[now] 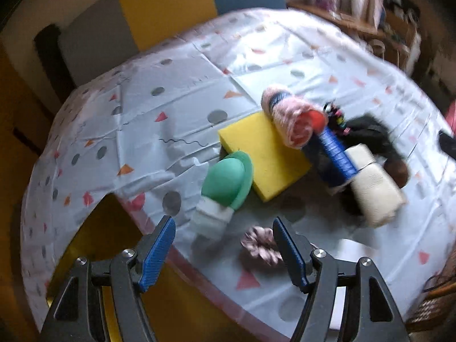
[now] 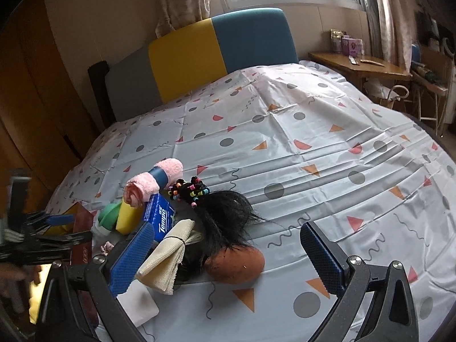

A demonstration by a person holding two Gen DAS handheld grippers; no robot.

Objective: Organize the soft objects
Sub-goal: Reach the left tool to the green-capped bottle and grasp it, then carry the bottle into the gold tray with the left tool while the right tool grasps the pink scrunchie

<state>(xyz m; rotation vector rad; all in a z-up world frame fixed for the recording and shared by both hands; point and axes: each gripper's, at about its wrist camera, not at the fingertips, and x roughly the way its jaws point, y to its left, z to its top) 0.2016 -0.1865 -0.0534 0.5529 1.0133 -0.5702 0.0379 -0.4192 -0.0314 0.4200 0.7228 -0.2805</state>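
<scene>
Soft things sit bunched at the near edge of your patterned sheet [image 2: 313,148]: a square yellow sponge [image 1: 265,154], a fuzzy pink rolled towel [image 1: 287,116], a crinkled pink scrunchie [image 1: 260,245], black hair [image 2: 225,213], folded beige cloth [image 2: 168,259]. Your left gripper [image 1: 225,245] and right gripper [image 2: 225,256] both gape wide, holding nothing.

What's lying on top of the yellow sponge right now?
The rolled pink towel rests across the yellow sponge at its far corner. The green brush sits against its near edge. What the towel covers there cannot be seen.
</scene>
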